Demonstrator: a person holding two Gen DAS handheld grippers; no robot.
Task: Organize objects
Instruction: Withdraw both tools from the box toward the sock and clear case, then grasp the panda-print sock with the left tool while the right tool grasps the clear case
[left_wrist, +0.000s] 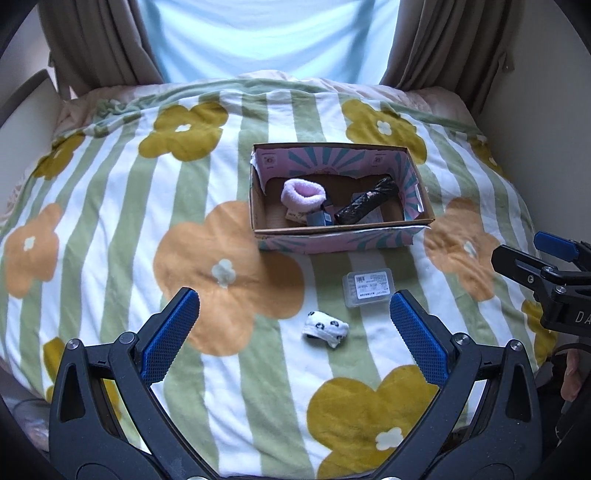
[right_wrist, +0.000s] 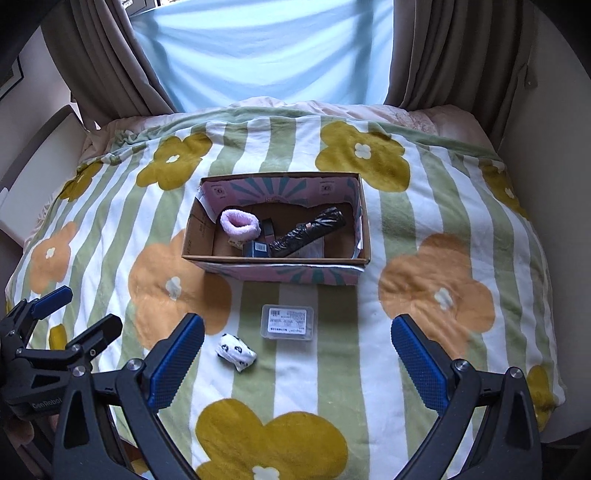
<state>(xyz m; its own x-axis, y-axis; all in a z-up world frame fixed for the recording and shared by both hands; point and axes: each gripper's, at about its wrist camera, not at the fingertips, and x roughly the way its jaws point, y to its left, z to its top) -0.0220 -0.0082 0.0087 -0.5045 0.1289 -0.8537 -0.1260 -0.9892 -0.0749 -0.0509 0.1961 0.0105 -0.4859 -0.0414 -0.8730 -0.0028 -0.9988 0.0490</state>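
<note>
A: What does the rolled sock look like?

B: A small white bundle with dark paw-like spots, lying on its side on the bed blanket, on the near side of the cardboard box and apart from it.

A: And beside it?

B: A flat clear plastic case with a white barcode label on top, between the sock and the box, touching neither.

A: What is in the box?

B: It is open-topped, with a pink and teal ray pattern on its walls. Inside, at the box's left, sits a fluffy pink rolled sock. A black crinkled roll leans across the box's right half. A small dark blue carton lies between them against the near wall. Some flat printed items lie beneath them, too hidden to tell.

A: The grippers?

B: The left hand-held gripper hangs near the spotted sock, its blue-padded jaws spread wide and empty. The right hand-held gripper is likewise released, with nothing between its pads; the clear case lies just beyond them.

A: Behind the box?

B: Brown curtains frame a pale blue sheet.
</note>
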